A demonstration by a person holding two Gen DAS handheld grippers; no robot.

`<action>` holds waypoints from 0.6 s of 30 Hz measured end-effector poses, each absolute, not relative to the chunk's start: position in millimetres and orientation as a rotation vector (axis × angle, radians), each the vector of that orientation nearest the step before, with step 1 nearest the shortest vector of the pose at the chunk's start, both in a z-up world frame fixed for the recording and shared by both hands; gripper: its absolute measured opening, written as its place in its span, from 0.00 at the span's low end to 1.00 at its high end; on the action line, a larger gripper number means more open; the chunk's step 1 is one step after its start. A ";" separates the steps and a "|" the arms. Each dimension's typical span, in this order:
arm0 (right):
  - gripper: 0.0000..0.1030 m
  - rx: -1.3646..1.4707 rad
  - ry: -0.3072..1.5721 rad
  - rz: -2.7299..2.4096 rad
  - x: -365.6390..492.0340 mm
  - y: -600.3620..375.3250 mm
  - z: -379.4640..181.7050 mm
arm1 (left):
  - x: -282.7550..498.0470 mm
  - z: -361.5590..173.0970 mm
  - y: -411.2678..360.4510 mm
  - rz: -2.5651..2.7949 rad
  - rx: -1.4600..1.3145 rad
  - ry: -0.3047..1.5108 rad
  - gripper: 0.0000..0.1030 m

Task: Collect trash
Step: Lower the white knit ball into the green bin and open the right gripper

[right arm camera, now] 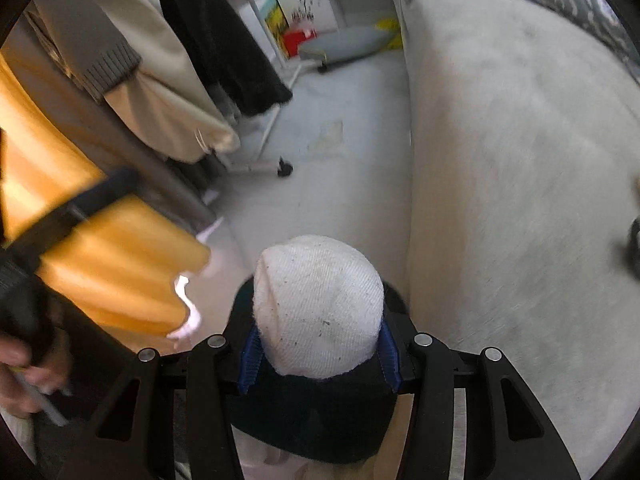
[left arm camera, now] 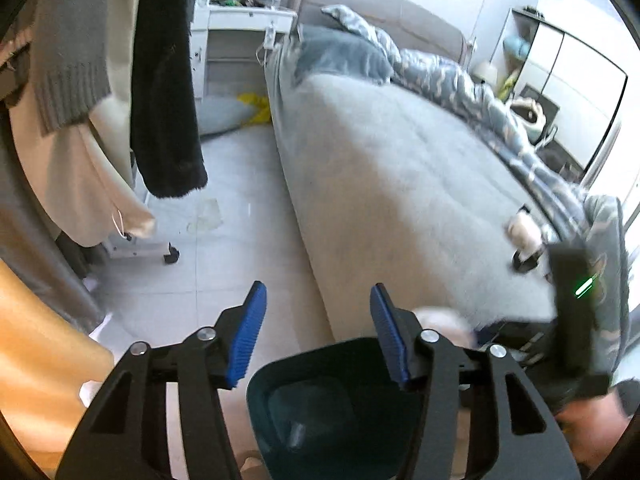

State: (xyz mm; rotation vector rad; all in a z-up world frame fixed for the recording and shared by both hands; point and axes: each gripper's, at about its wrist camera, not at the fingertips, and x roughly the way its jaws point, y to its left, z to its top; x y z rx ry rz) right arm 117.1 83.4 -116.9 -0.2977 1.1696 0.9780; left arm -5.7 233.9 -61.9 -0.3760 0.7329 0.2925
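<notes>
Left wrist view first: we hold the left gripper [left arm camera: 318,332] released, its blue pads [left arm camera: 248,340] standing well apart with nothing between them. Directly below and just ahead of it sits the dark teal bin [left arm camera: 320,408], mouth up, on the floor beside the near side edge of the bed [left arm camera: 400,184]. Further right in that view, the right gripper [left arm camera: 576,312] appears blurred over the bed's near corner, with a pale lump [left arm camera: 440,318] by the bin's far rim that we take to be the trash.

In the right wrist view, our right gripper [right arm camera: 318,354] is clenched on a white wad [right arm camera: 318,306], cloth-like and flecked with dark specks, rounded end pointing forward along the fingers. The bin [right arm camera: 316,420] lies straight beneath it, so the move turns on a plain vertical relation: wad above, opening below. We judge that the right hand needs only to release; the left, though near the bin, carries nothing.

The tiled floor [right arm camera: 320,128] runs as a narrow aisle between hanging clothes [right arm camera: 168,60] on a wheeled rack at the left edge and the grey bed at the right. An orange curtain [right arm camera: 108,260] crowds the near left. A crumpled quilt [left arm camera: 460,80] lies along the bed's far side.
</notes>
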 end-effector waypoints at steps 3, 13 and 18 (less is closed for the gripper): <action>0.48 -0.377 1.197 0.974 106.3 90.3 -138.4 | -12.3 -48.6 228.1 0.298 -0.383 0.708 0.48; 0.61 -0.434 1.295 1.016 79.9 101.5 -182.8 | -31.9 0.8 205.7 0.232 -0.364 0.574 0.48; 0.74 -0.469 1.239 1.031 71.2 102.1 -173.7 | -33.6 14.9 197.3 0.215 -0.328 0.531 0.48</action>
